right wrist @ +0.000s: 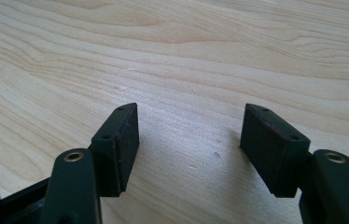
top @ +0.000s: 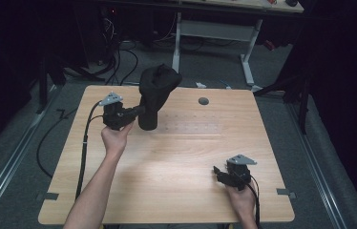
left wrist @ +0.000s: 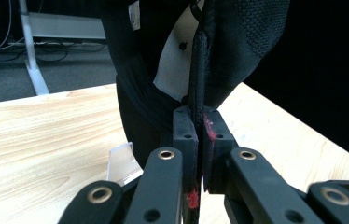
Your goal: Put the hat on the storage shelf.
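A black fabric item [top: 157,86], perhaps a cap, stands bunched up at the back left of the wooden table [top: 181,157], its lower end touching the top. My left gripper [top: 141,110] is shut on a stitched edge of this fabric [left wrist: 199,70]; the left gripper view shows that edge pinched between the pads of my left gripper [left wrist: 199,126], with a white label beside it. A small clear plastic piece [left wrist: 122,161] lies on the table under the fabric. My right gripper [top: 217,172] rests low at the front right, and in its own view my right gripper [right wrist: 189,135] is open over bare wood.
A grey round plug [top: 203,101] sits in the tabletop at the back, right of the fabric. Behind the table stands a white desk frame [top: 248,52], with cables on the floor. The left gripper's cable [top: 85,143] trails over the table's left side.
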`<action>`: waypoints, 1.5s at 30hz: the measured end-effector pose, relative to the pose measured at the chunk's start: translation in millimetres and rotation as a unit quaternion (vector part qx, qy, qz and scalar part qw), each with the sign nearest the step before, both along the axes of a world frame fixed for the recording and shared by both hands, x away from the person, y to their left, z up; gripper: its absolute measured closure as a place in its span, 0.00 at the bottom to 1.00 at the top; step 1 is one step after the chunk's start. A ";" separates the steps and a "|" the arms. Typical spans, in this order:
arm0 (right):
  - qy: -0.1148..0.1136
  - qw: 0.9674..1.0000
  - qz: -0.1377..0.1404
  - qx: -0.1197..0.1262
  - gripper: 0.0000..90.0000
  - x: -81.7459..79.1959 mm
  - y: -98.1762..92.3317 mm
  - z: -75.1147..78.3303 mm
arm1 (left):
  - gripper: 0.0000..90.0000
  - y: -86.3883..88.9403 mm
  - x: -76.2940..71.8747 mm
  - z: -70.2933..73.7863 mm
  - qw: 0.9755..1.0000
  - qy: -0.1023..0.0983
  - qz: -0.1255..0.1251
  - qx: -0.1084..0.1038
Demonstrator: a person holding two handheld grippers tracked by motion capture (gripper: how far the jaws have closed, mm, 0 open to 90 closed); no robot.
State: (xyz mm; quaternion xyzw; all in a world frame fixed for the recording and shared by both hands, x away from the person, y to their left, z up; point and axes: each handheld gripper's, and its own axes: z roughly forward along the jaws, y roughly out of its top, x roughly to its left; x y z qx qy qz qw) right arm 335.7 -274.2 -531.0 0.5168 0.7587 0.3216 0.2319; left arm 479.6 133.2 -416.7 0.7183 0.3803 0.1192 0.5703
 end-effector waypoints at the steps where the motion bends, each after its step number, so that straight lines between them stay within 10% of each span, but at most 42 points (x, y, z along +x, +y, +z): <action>1: 0.000 1.000 0.000 0.001 0.42 -0.1 0.1 0.0 | 0.96 -0.6 0.1 -0.9 1.000 0.000 0.000 0.001; 24: 0.000 1.000 0.000 -0.001 0.41 0.0 0.0 -0.1 | 0.94 19.0 -2.9 -25.1 0.998 0.045 0.020 -0.033; 45: 0.000 1.000 0.000 0.000 0.41 -0.1 0.2 0.0 | 0.68 23.5 -6.3 -27.0 0.997 0.067 0.036 -0.008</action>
